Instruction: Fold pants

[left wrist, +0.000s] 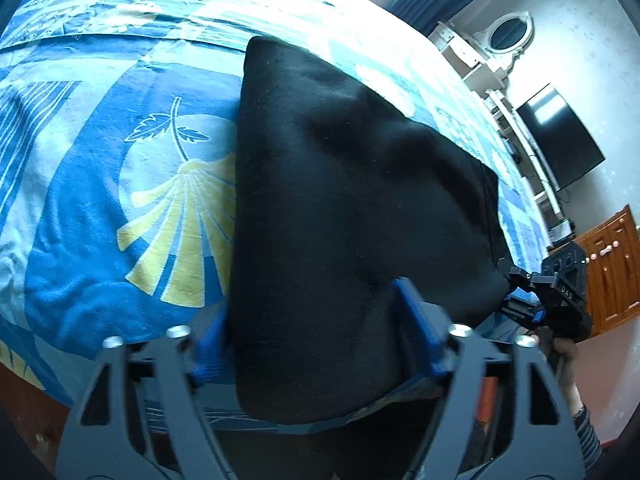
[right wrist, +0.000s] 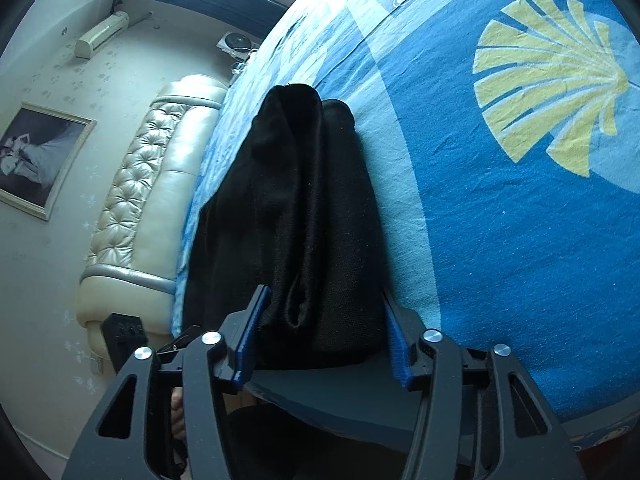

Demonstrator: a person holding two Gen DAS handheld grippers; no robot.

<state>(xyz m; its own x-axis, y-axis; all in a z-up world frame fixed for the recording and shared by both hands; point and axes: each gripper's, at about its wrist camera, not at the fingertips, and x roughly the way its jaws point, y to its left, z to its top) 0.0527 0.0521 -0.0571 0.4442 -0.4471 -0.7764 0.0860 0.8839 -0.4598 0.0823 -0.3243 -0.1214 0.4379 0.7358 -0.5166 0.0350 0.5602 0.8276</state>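
Black pants [left wrist: 344,200] lie lengthwise on a bed with a blue patterned sheet [left wrist: 100,208]. In the left wrist view my left gripper [left wrist: 316,336] has its blue pads on either side of the near end of the pants, and the cloth fills the gap between them. My right gripper [left wrist: 532,300] shows at the right edge of the pants. In the right wrist view my right gripper [right wrist: 320,336] holds a bunched fold of the pants [right wrist: 304,216] between its blue pads. The far end of the pants rests on the sheet [right wrist: 500,220].
A cream padded headboard [right wrist: 144,208] and a framed picture [right wrist: 36,160] are to the left in the right wrist view. A dark TV [left wrist: 560,136], white shelving [left wrist: 500,76] and a wooden cabinet [left wrist: 612,264] stand beyond the bed's right side.
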